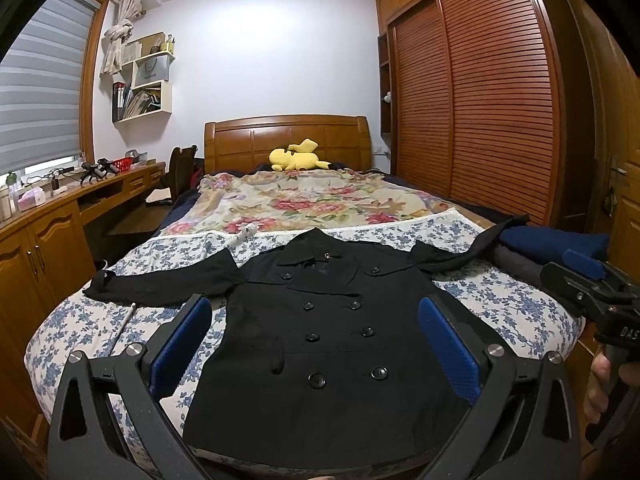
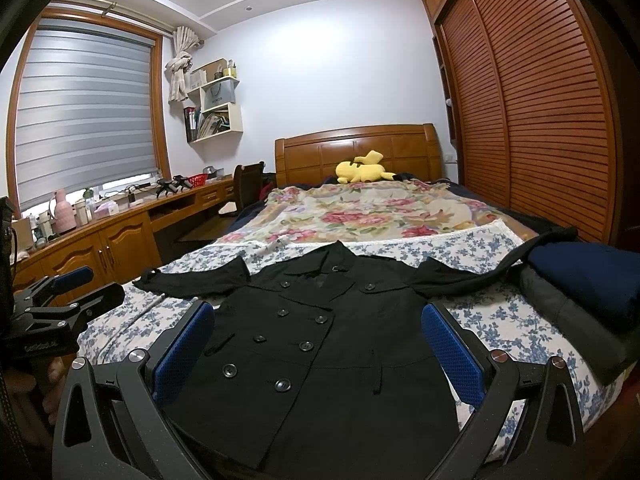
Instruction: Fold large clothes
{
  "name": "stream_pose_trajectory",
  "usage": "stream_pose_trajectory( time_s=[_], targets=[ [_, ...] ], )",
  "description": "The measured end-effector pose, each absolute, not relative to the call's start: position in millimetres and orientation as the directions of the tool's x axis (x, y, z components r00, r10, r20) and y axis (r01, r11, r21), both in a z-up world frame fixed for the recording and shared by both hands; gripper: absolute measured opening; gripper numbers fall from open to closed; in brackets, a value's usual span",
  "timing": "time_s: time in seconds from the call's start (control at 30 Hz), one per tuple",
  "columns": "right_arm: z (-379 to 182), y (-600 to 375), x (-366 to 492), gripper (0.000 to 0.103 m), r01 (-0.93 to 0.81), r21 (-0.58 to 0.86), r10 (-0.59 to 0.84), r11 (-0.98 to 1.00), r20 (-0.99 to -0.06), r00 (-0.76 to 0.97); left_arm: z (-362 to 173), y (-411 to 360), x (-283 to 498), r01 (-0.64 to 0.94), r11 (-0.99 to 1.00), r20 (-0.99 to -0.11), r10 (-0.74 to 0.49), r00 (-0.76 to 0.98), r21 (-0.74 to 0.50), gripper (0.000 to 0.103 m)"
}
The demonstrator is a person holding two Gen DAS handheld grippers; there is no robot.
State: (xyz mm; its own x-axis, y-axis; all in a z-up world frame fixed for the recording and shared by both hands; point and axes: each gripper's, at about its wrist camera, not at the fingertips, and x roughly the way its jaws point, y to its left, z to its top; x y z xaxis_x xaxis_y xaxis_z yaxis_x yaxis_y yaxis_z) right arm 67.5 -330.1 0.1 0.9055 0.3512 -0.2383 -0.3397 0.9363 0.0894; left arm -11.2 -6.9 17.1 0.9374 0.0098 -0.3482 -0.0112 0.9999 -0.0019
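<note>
A: Coat (image 1: 320, 320) position?

B: Black, double-breasted, lying flat and face up on the blue-flowered sheet (image 1: 500, 296) at the foot of the bed (image 1: 312, 136). Collar toward the headboard, hem toward us. Long axis runs straight away from both grippers. Sleeves spread out to either side; the right one ends against the pile of folded clothes (image 2: 580, 280).

A: Jaws?

B: Left gripper (image 1: 316, 344): wide apart, nothing held. Right gripper (image 2: 318, 348): same, wide and empty. Both hang above the hem end, the coat body showing between the blue pads (image 2: 452, 348).

A: Which is nearer to what?

B: Left one looks closer to the left sleeve, right one to the right sleeve by the pile. Neither touches cloth, as far as I can tell.

A: Folding begun?

B: Judging no. Coat fully spread, no crease yet. A sleeve brought inward would likely be first.

A: Anything else?

B: Flowered blanket (image 1: 312, 200) further up, yellow soft toy (image 1: 298, 158) at the headboard, well apart.
</note>
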Motion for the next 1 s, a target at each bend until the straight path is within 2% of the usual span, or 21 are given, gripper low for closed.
stream_pose_trajectory(
  time_s=[1.0],
  targets=[
    [-0.6, -330.3, 69.1, 0.103, -0.342, 0.093, 0.355, 0.935, -0.235, 0.905, 19.1, -12.7, -13.7, -0.002, 1.000, -0.342, 0.004, 0.940, 0.007, 0.103]
  ],
)
